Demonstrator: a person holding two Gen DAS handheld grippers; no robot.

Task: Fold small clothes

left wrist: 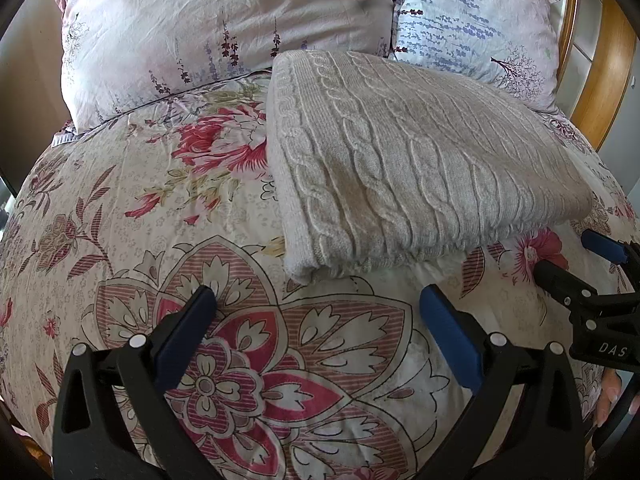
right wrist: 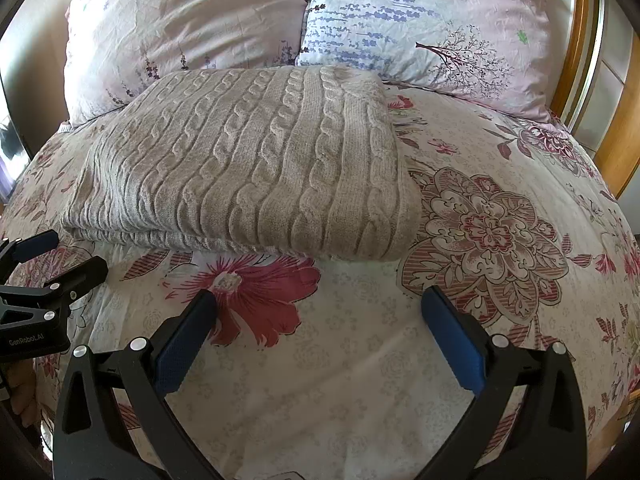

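Both sets of jaws stand wide and empty as I hold the left gripper (left wrist: 318, 300) and right gripper (right wrist: 320, 300) over the floral duvet (right wrist: 480, 300). The folded cable-knit sweater (left wrist: 400, 160) fills the middle of each frame, below the pillows (right wrist: 400, 20). My worry: pinching only its top layer would peel the fold open, or snag the duvet beneath.

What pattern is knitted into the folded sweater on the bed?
Cable-knit: rope-like twists running in parallel rows on the beige sweater, clearest in the right wrist view.
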